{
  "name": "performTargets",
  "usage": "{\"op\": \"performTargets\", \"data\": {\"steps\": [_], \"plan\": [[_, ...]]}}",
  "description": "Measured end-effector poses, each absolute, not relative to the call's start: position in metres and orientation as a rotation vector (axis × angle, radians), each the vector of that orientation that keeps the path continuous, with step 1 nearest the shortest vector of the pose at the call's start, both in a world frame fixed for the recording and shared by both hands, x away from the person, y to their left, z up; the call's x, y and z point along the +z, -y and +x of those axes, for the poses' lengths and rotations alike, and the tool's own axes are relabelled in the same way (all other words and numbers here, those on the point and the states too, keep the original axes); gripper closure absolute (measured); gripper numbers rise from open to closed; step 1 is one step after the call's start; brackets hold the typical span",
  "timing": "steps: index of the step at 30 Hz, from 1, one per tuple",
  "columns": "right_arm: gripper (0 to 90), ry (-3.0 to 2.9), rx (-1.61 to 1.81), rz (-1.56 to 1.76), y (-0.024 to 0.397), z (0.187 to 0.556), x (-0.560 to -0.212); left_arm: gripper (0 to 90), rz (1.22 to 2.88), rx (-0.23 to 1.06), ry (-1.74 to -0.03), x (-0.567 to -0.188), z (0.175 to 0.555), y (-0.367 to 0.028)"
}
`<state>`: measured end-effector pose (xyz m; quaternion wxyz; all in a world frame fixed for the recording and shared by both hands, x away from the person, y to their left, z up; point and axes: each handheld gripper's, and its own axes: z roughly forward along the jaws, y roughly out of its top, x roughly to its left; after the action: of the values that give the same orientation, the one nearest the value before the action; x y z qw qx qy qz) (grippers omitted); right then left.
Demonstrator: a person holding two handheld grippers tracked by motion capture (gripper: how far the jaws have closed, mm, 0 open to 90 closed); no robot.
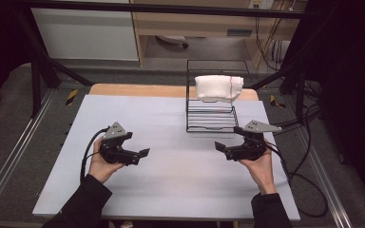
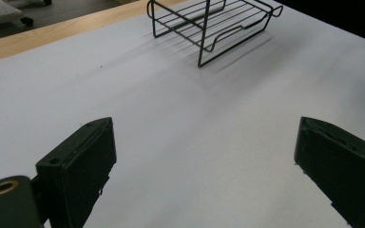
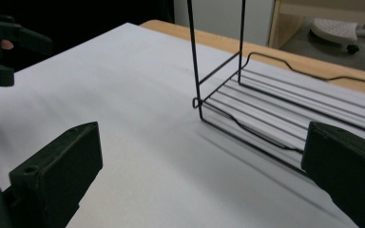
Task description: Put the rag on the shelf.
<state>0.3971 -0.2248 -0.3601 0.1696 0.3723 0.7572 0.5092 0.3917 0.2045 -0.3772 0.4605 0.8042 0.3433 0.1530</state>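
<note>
A black two-tier wire rack [image 1: 211, 119] stands at the back of the table, right of the middle. A folded white towel [image 1: 218, 88] with a thin red stripe lies on its top tier. My left gripper [image 1: 138, 144] is held above the pale sheet [image 1: 171, 180] at the left, open and holding nothing. Mirroring it at the right, my right gripper [image 1: 227, 137] is open and holds nothing, just in front of the rack. In the left gripper view the rack [image 2: 209, 23] is far ahead of the gripper [image 2: 204, 161]. In the right gripper view the rack's lower shelf [image 3: 285, 109] is close ahead of the gripper [image 3: 202, 166].
The sheet covers a wooden table whose edge [image 1: 138, 89] shows at the back. Black cables [image 1: 309, 180] trail off the right side. An office chair base [image 3: 337, 28] stands on the floor behind. The left gripper [image 3: 9, 42] appears far off in the right gripper view.
</note>
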Motion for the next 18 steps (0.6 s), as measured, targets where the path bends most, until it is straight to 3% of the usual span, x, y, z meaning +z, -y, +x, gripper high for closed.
{"op": "performTargets", "data": {"steps": [18], "plan": [[0.4, -2.249, 1.393, 1.133, 0.254, 0.373, -0.422, 7.5, 1.987, 0.383, -0.928, -0.426, 0.356, -0.268]]}}
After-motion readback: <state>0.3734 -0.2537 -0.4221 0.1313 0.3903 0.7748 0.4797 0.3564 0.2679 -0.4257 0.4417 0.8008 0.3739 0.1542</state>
